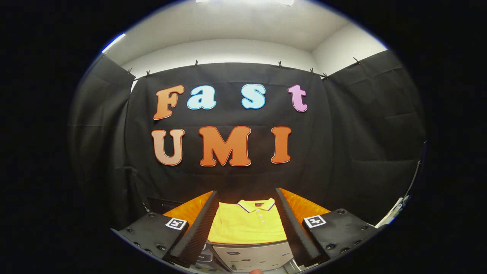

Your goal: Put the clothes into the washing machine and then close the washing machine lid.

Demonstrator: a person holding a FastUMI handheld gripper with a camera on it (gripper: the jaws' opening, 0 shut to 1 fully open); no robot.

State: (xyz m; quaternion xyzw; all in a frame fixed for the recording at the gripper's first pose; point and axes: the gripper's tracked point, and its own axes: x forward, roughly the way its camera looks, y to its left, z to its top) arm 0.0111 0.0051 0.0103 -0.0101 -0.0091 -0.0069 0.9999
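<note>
A yellow polo shirt [247, 228] with a striped collar lies flat, collar pointing away from me, on an orange surface [306, 208]. My gripper [247, 192] is open, its two fingers spread wide, and the shirt shows in the gap between them, a little ahead and below. Nothing is held. Closer to me than the shirt, low between the fingers, is the grey top panel of the washing machine [253, 257]; I cannot tell whether its lid is up or down.
The booth's black cloth wall [342, 144] stands close behind the orange surface and wraps round both sides. A pale object [395, 213] sits at the far right. What looks like a fingertip [255, 271] peeks in just under the machine panel.
</note>
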